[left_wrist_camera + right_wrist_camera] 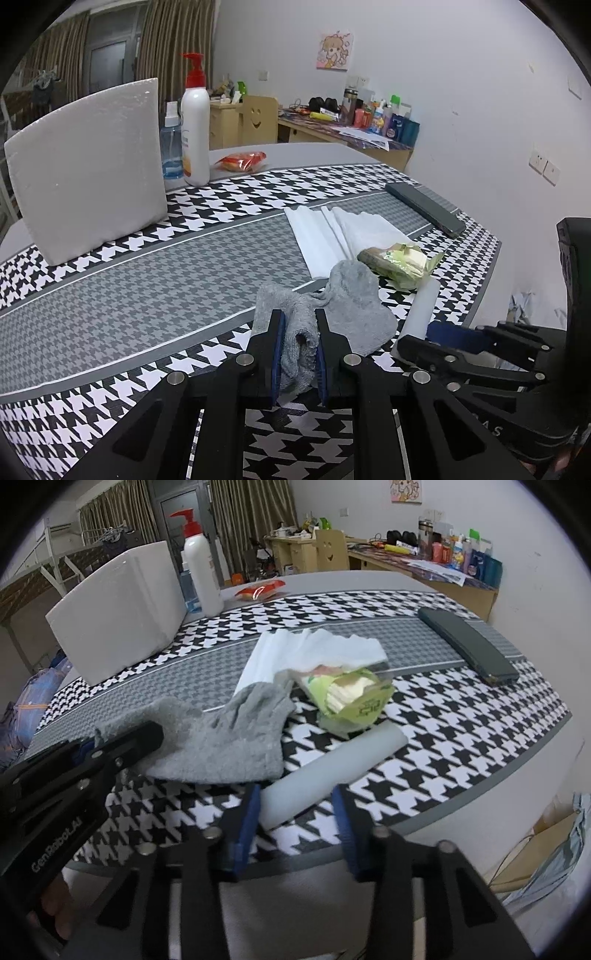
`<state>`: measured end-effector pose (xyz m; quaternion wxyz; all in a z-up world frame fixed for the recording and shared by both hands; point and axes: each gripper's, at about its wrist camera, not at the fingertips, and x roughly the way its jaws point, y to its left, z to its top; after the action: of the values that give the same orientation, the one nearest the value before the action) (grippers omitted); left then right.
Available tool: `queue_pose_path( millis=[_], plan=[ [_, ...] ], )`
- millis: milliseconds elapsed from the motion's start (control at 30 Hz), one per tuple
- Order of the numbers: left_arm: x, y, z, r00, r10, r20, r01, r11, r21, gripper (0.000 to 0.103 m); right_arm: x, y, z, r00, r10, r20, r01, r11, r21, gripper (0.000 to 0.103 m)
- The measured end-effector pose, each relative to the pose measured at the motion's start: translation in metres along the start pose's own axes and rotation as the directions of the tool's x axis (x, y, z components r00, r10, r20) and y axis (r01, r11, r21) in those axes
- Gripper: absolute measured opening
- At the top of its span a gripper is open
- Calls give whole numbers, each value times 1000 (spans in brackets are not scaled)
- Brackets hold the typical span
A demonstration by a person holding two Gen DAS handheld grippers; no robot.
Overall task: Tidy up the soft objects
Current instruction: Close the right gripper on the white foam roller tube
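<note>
A grey sock (354,302) lies at the near edge of the houndstooth tablecloth (147,280). My left gripper (298,321) is shut on the sock's bunched end. In the right wrist view the sock (229,734) spreads flat, with the left gripper (122,746) gripping its left end. A white foam cylinder (351,753) lies right of the sock, and my right gripper (295,794) is shut on its near end, both blue pads against it. The left wrist view shows the cylinder (423,310) with the right gripper (436,339) at its end.
Behind the sock lie unfolded white tissues (306,646) and a green tissue pack (351,694). A dark flat case (469,646) sits at the right. At the far left stand a white foam block (88,170), a lotion pump bottle (195,122), a spray bottle (171,147) and a red snack packet (242,161).
</note>
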<state>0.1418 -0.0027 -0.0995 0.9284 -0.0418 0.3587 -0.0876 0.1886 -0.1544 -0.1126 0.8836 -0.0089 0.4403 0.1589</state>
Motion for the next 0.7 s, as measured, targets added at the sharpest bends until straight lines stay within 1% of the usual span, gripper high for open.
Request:
queue_pose_path(
  millis=[33, 133, 200, 433, 533, 700],
  plan=[
    [0, 0, 0, 1000, -1, -1, 1, 1000, 1, 16, -1, -1, -1, 1000, 12, -6, -12, 1000, 8, 34],
    [-4, 0, -1, 1000, -4, 6, 4, 1000, -1, 16, -2, -5, -2, 999, 38, -7, -38, 999, 31, 21],
    [-6, -1, -1, 1000, -2, 10, 2, 1000, -2, 16, -6, -6, -3, 999, 53, 3, -53, 998, 41, 17],
    [-12, -3, -1, 1000, -1, 25, 1, 1000, 5, 16, -30, -14, -1, 996, 44, 74, -50, 995, 85, 15],
    [-16, -4, 0, 999, -4, 34, 4, 1000, 7, 16, -44, -18, 0, 993, 15, 121, -27, 995, 96, 15],
    [-25, -6, 2, 998, -5, 56, 4, 1000, 9, 16, -59, -22, 2, 985, 5, 172, -23, 994, 102, 14]
  ],
)
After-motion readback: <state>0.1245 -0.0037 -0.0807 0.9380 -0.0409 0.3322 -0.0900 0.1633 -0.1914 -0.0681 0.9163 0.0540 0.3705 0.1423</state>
